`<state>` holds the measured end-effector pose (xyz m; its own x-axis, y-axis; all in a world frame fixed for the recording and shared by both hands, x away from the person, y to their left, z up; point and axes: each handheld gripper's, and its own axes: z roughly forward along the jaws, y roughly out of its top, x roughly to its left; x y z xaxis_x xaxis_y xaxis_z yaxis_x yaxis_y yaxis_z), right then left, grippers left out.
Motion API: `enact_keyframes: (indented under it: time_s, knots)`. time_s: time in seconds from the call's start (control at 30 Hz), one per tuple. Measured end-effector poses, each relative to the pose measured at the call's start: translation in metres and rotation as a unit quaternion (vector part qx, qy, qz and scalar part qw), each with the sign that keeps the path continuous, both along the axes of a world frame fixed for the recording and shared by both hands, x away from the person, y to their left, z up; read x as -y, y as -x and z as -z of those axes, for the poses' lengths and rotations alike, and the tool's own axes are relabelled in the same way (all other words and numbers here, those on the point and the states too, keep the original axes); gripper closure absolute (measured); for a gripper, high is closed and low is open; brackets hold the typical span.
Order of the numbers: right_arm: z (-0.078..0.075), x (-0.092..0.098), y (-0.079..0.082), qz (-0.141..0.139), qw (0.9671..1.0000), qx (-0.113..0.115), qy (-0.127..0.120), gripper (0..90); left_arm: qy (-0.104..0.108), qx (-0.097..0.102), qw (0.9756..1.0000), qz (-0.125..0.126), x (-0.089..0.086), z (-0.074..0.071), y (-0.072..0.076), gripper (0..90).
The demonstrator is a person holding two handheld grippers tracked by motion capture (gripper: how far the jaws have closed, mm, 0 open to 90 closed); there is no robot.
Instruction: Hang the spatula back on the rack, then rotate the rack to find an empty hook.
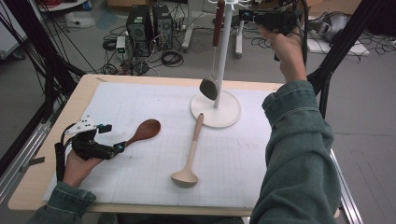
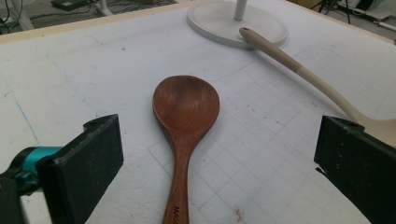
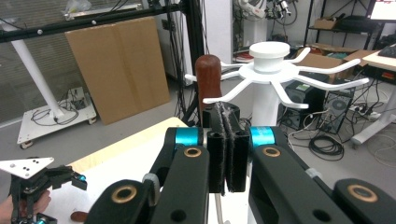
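Observation:
A brown wooden spoon (image 1: 148,128) (image 2: 186,105) lies on the white mat, bowl up. My left gripper (image 1: 113,137) (image 2: 219,158) rests low at the mat's left and is open, one jaw on each side of the spoon's handle, not touching it. A beige ladle (image 1: 190,158) (image 2: 289,60) lies in the middle, its handle tip on the white rack's base (image 1: 229,119) (image 2: 224,25). A brown-handled utensil (image 1: 216,28) (image 3: 208,74) with a grey head hangs from the rack (image 3: 268,70). My right gripper (image 1: 245,15) (image 3: 227,149) is raised beside the rack's top, shut, with nothing between its pads.
Computer towers (image 1: 149,23) and loose cables lie on the floor beyond the table's far edge. Black frame struts (image 1: 341,42) stand at both sides. The mat's front right is covered by a green sleeve (image 1: 299,158).

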<state>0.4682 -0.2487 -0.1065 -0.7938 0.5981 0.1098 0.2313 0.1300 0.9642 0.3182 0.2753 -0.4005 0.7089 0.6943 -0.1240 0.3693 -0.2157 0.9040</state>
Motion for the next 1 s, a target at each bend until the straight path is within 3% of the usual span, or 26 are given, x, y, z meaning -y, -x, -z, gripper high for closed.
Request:
enact_keyframes:
  time_s: [0.47, 1.0]
  knots:
    - [-0.001, -0.005, -0.003, -0.001, 1.0, 0.002, 0.003, 89.7, -0.002, 0.0, 1.0, 0.003, 0.001, 0.0, 0.0, 1.7]
    - [-0.007, -0.034, -0.004, 0.005, 0.9998, 0.008, 0.017, 89.8, 0.001, 0.001, 1.0, 0.002, -0.001, -0.001, 0.0, 1.7]
